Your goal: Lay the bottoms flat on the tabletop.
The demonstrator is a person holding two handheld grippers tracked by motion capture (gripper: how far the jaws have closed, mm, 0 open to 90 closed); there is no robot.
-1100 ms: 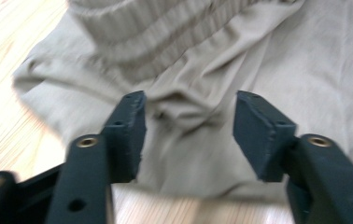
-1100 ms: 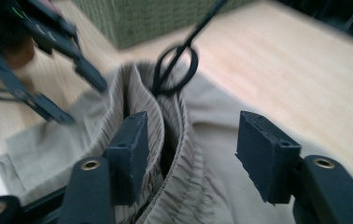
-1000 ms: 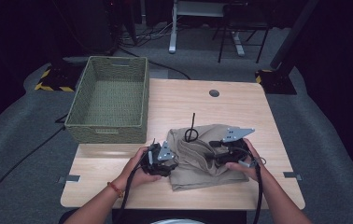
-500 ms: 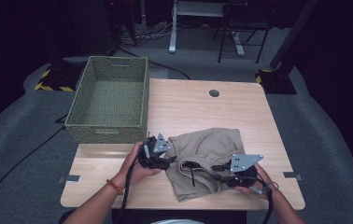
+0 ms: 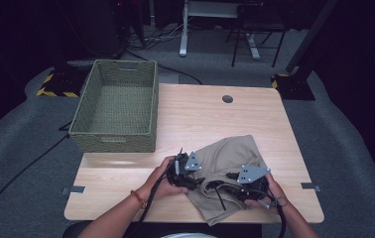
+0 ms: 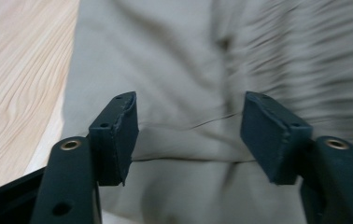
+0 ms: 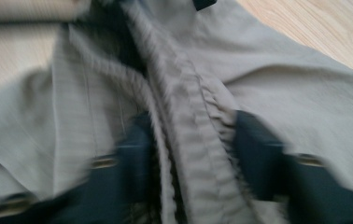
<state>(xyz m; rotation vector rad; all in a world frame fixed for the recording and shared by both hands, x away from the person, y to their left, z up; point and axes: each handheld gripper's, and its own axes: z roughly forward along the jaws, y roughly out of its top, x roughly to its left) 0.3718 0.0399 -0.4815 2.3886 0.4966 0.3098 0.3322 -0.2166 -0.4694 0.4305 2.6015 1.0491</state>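
Note:
A khaki garment (image 5: 235, 153) with a gathered waistband lies crumpled near the front of the wooden table (image 5: 200, 114). My left gripper (image 5: 198, 181) sits at its left edge. In the left gripper view the jaws stand open (image 6: 188, 135) over flat cloth (image 6: 179, 70), with nothing pinched. My right gripper (image 5: 225, 184) lies on the garment's near right part, pointing left. Its jaws (image 7: 191, 154) have just been opening slightly, and the ruffled waistband (image 7: 198, 126) is bunched between the pads and still pressed. A dark cord (image 5: 220, 198) lies on the cloth.
A green woven basket (image 5: 113, 141) stands at the table's back left with nothing seen inside. A round cable hole (image 5: 227, 99) sits near the far edge. Bare wood lies between basket and garment. Dark floor, cables and chair legs surround the table.
The right hand has drawn back toward the near edge and the garment has spread out flatter. The left gripper has shifted right onto the cloth's edge.

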